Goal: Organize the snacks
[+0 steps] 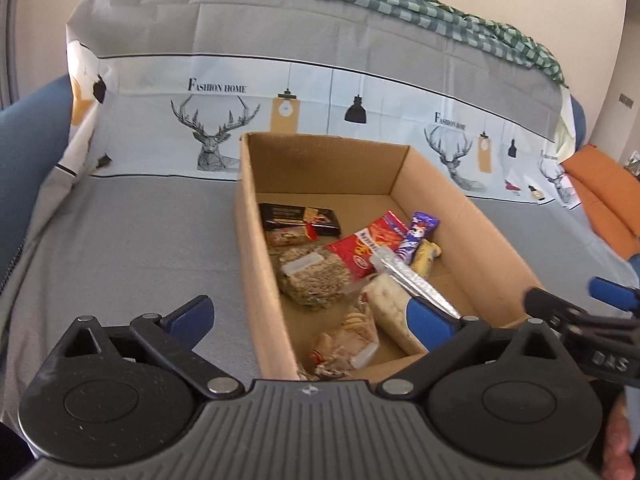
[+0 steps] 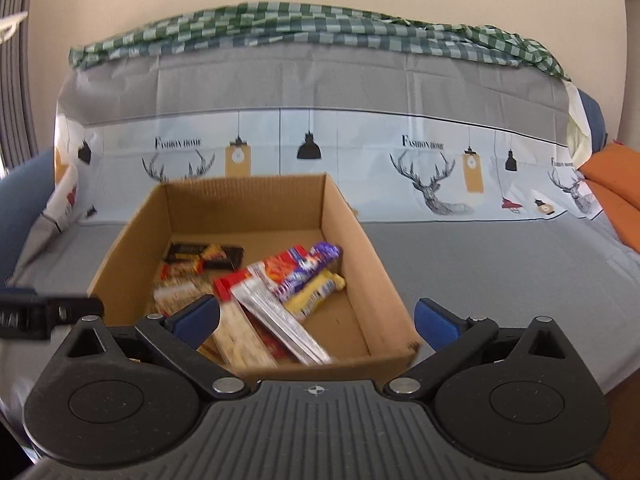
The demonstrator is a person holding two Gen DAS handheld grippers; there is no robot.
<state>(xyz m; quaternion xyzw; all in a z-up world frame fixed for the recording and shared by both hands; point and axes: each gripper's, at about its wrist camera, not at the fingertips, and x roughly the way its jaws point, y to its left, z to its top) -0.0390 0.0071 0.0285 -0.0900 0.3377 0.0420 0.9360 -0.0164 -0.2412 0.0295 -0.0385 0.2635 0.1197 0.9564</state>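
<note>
An open cardboard box point(image 1: 256, 248) point(image 2: 360, 248) sits on a grey covered sofa seat and holds several snacks: a black packet point(image 1: 298, 218), a red packet point(image 1: 368, 242) point(image 2: 280, 266), a purple bar point(image 1: 416, 236) point(image 2: 316, 264), a yellow bar point(image 1: 426, 258) point(image 2: 316, 294), a silver packet point(image 1: 416, 284) point(image 2: 280, 320), a seed-cake pack point(image 1: 312, 276) and a pale cracker pack point(image 1: 390, 308). My left gripper point(image 1: 312, 320) is open and empty over the box's near left wall. My right gripper point(image 2: 318, 318) is open and empty over the box's near edge; it also shows in the left wrist view point(image 1: 580, 300).
The sofa cover point(image 1: 140, 240) is grey with a printed deer band along the backrest. A green checked cloth point(image 2: 320, 36) lies on top of the backrest. An orange cushion point(image 1: 608, 200) lies at the right. A blue armrest point(image 1: 28, 132) is at the left.
</note>
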